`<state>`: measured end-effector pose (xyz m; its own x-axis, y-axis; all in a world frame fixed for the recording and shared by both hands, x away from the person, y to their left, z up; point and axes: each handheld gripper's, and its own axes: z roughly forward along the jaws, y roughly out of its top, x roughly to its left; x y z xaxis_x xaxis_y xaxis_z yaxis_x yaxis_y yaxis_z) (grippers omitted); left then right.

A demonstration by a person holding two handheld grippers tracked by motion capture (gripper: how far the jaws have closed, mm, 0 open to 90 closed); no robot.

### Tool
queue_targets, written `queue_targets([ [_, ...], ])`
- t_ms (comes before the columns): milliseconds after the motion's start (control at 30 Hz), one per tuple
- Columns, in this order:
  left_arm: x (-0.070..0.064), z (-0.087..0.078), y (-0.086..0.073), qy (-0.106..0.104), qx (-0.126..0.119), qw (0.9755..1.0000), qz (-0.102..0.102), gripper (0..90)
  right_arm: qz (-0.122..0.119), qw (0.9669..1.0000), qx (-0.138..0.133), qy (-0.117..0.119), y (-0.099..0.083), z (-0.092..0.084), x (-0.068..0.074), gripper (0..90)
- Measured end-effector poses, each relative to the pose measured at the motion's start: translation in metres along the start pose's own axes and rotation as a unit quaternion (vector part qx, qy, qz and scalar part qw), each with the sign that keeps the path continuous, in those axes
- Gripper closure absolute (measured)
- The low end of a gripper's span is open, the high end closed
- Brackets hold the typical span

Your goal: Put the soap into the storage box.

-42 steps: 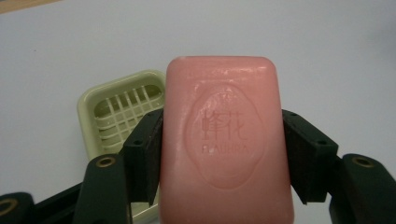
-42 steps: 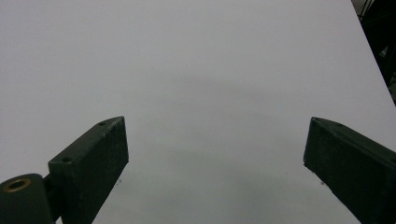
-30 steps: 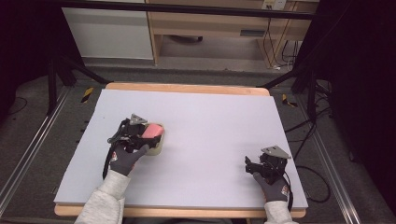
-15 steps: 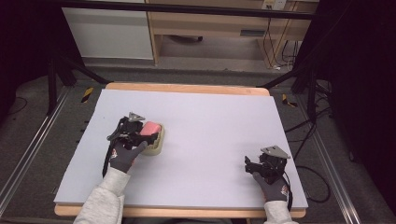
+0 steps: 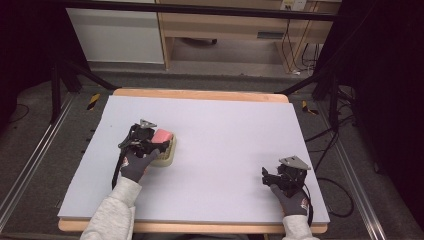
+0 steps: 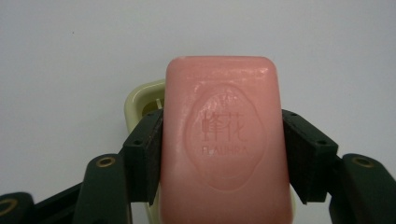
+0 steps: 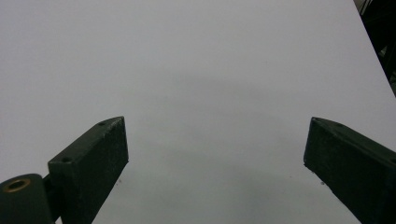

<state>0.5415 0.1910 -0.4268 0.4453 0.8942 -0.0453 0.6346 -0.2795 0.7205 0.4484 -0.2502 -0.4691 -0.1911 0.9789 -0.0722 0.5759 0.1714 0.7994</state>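
My left gripper [image 5: 159,141] clamps the pink soap [image 6: 226,140] over the cream dish [image 5: 167,156]; bare table [image 5: 225,130] opens toward three o'clock, where my right gripper [image 5: 266,176] rests, jaws apart.

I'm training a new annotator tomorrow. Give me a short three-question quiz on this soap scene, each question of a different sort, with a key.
1. True or false: the left gripper is shut on the pink soap.
2. Multiple choice: what lies just under the soap? A) a blue towel B) a cream soap dish C) a metal bowl
3. Fill in: the jaws of the right gripper stand ____ over the bare table.

Key: 1 true; 2 B; 3 open
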Motion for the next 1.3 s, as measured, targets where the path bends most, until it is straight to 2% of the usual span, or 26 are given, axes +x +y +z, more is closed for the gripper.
queue_targets([
  [267, 0.001, 0.006, -0.003, 0.001, 0.007, 1.0, -0.004, 37.2, -0.002, 1.0, 0.001, 0.0, 0.0, 0.0, 0.0, 6.7],
  [867, 0.001, 0.017, -0.009, 0.012, 0.03, 0.9995, 0.005, 37.2, -0.002, 1.0, 0.002, 0.0, 0.0, 0.0, 0.0, 6.7],
  [1300, -0.001, 0.021, -0.011, 0.016, 0.034, 0.9993, 0.004, 37.2, -0.003, 1.0, 0.002, 0.001, 0.0, 0.0, 0.001, 6.6],
])
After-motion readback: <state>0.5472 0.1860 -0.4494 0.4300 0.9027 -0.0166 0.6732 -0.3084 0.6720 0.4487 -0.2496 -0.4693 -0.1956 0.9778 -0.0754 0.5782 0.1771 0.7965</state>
